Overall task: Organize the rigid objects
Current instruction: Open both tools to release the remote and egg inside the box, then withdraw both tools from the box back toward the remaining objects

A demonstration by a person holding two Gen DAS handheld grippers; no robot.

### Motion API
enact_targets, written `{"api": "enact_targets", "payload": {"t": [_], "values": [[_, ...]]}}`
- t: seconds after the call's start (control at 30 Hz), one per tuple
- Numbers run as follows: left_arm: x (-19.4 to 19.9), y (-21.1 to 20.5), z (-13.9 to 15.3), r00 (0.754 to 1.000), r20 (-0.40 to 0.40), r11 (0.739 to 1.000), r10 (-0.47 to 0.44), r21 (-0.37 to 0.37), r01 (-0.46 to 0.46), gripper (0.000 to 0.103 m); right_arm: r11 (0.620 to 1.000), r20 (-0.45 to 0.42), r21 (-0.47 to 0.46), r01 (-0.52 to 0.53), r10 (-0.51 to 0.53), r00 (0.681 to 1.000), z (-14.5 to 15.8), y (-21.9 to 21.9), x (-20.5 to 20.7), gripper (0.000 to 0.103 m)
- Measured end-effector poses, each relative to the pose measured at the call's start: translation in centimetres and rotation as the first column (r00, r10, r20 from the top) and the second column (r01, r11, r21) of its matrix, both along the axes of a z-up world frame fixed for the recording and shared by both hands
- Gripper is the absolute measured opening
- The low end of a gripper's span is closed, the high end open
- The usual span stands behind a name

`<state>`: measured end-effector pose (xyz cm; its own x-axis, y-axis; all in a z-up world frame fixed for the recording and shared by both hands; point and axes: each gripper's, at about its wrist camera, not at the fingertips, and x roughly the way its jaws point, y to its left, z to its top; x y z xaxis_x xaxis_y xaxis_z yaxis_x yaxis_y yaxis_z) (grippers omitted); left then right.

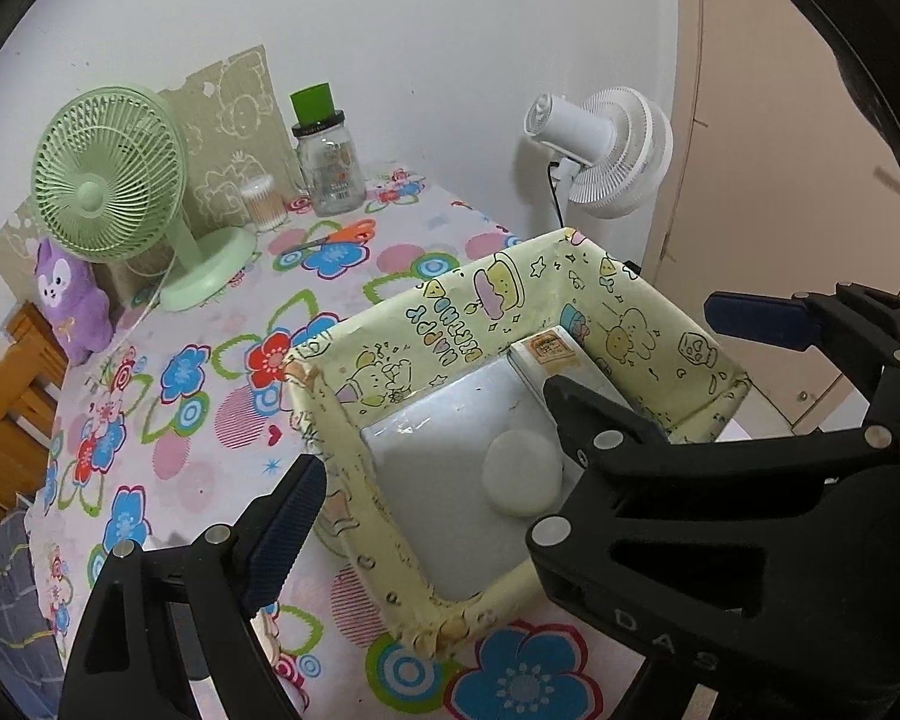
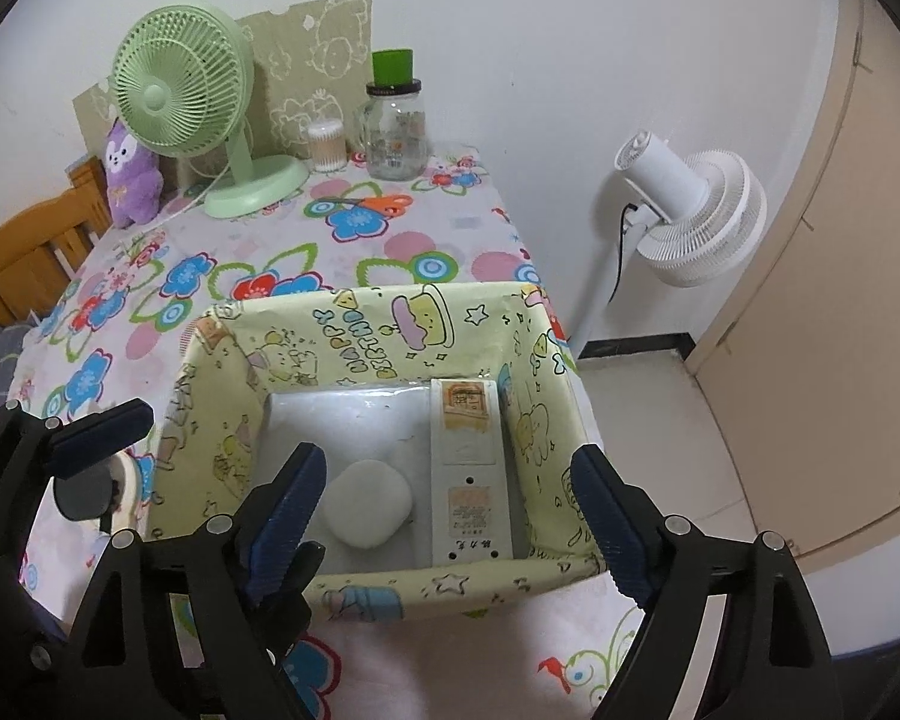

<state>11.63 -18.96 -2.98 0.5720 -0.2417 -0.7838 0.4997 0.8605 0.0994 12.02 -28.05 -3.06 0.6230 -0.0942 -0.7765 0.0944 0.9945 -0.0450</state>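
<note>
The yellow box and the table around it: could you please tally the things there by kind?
Fans: 2, green desk fan, white standing fan
Jars: 2, glass jar, cotton swab jar
Plush toys: 1, purple plush
Items in the yellow box: 2, white remote, white round case
Total: 7

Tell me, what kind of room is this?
Probably a bedroom or small room at home. A table with a flowery cloth holds a green desk fan and a purple plush toy, and a white standing fan is by the wall.
</note>
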Motion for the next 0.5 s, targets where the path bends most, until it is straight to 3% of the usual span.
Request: {"api": "enact_targets", "payload": {"t": [0.1, 0.5], "values": [[-0.6, 0.7, 0.5, 1.000, 0.022, 1.000, 0.008, -0.016, -0.008, 0.091, 1.000, 0.041, -0.018, 0.013, -0.012, 0.999, 0.6, 0.6, -0.9, 0.086], [-2.7, 3.7, 1.6, 0.997, 0.069, 0.999, 0.026, -0.038, -0.023, 0.095, 1.000, 0.067, -0.014, -0.022, 0.022, 0.998, 1.5, 3.1, -2.7, 0.087]]}}
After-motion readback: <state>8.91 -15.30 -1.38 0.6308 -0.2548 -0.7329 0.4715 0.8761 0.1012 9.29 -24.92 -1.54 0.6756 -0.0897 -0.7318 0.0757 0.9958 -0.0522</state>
